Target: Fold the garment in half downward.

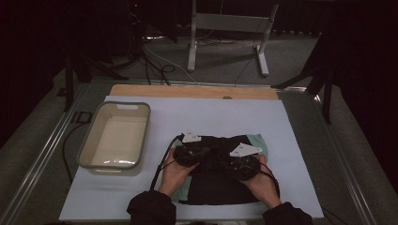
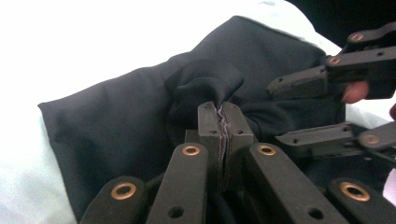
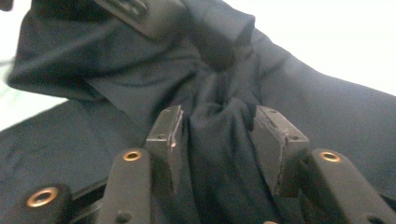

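A black cloth (image 1: 216, 187) lies on a pale green cloth (image 1: 259, 140) near the table's front edge. Both hands hold their grippers over its middle, tips facing each other. My left gripper (image 1: 199, 154) (image 2: 219, 121) is shut on a raised fold of the black cloth (image 2: 116, 121). My right gripper (image 1: 230, 161) (image 3: 219, 123) stands open, with a bunched ridge of the black cloth (image 3: 219, 154) between its jaws. In the left gripper view the right gripper (image 2: 280, 112) shows at the right, its fingers apart.
A beige tub (image 1: 89, 150) sits at the left of the pale mat (image 1: 211, 112) that covers the table. Cables trail from both grippers toward the person. A wooden strip (image 1: 187, 91) runs along the mat's far edge.
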{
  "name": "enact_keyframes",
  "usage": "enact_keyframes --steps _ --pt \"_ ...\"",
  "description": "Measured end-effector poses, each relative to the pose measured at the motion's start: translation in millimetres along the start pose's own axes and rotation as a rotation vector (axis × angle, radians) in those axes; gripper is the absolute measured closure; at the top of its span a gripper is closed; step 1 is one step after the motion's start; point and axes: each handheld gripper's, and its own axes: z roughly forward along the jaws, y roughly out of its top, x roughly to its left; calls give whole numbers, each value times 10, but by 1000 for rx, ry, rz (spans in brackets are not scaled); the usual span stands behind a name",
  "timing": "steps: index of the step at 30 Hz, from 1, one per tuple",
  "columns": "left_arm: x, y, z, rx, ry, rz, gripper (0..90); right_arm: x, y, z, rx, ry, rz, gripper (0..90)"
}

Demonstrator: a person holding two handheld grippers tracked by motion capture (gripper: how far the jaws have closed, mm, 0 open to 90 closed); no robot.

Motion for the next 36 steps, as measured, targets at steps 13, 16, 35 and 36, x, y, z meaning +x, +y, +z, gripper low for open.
enact_keyframes --steps 13,16,35,36 --pt "-42 -35 -189 -63 -31 6 891 -107 -40 -246 -44 -11 45 861" --pt "-46 -74 -252 -80 -42 8 891 -163 -71 -356 -73 -4 72 861" --pt "5 -386 -535 -121 -75 26 892 -348 -387 -802 -139 -5 148 870" --pt "2 -399 -543 -121 -77 24 893 -352 -403 -815 -140 -5 149 871"
